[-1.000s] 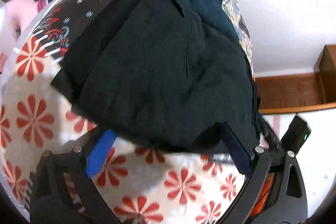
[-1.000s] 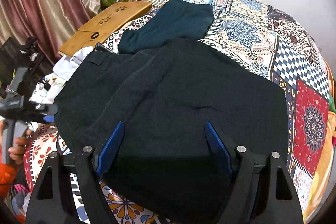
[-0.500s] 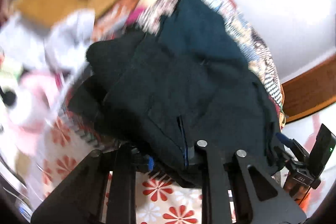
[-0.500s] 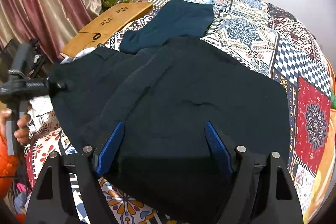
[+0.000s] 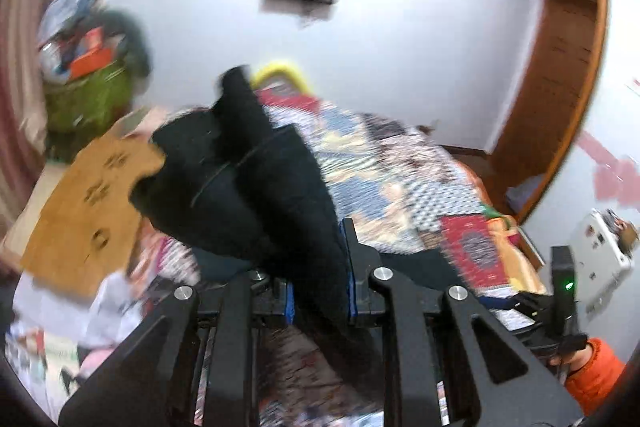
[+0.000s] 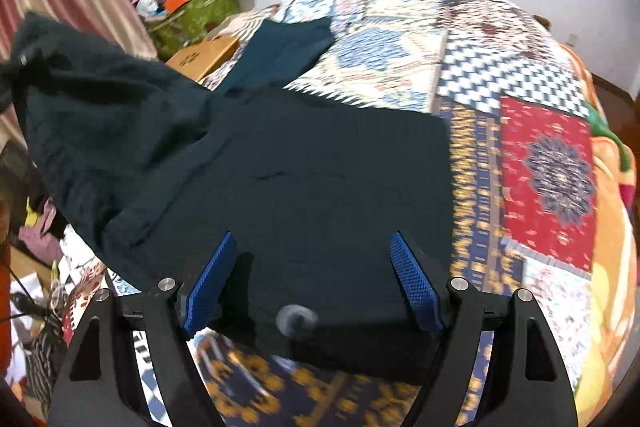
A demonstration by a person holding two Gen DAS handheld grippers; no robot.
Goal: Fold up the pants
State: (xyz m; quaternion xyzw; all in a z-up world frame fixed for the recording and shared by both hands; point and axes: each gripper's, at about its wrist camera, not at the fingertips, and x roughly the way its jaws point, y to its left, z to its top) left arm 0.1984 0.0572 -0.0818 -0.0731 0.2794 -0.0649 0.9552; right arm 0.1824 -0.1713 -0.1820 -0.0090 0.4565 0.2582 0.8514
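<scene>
Left claw (image 5: 318, 291), open a second ago, has closed on the dark pants (image 6: 304, 179) and lifted one side at left of frame. Right claw (image 6: 312, 287) hovers wide open, empty, over pants spread on the patchwork bed (image 6: 548, 163). A fold is likely starting.

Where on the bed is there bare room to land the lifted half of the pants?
Free: the quilt right of the pants, and the strip beyond them up to the wall. Crowded: the far-left corner, with the teal garment, wooden board and green bag. Left gripper holds the raised half; right gripper hovers open.
</scene>
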